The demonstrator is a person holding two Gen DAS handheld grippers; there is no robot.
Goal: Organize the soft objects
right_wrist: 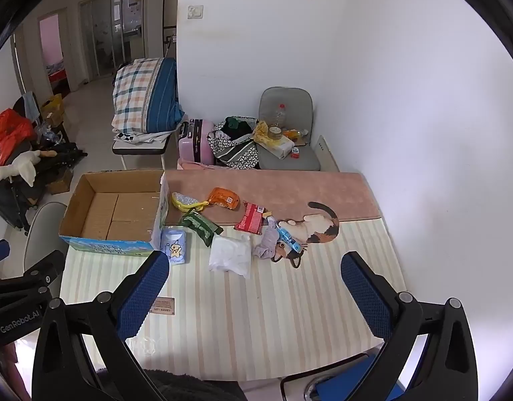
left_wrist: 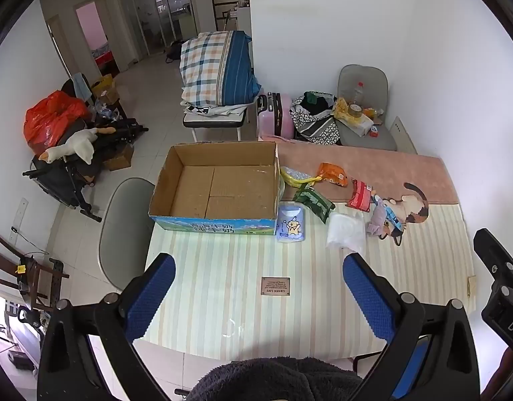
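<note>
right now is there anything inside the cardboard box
No, the cardboard box shows only its bare brown floor, and the packets, like the orange one, lie outside it on the table.

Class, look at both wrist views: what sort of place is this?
Probably a lived-in home room used for storage: folded bedding on a bench, a pink suitcase, and a goose plush on a stroller.

Behind my table there's a grey chair (right_wrist: 286,153) piled with a plastic bottle (right_wrist: 280,113), a pink suitcase (right_wrist: 194,145) beside it, plaid bedding (left_wrist: 216,67), and a goose plush (left_wrist: 72,148) off left.
</note>
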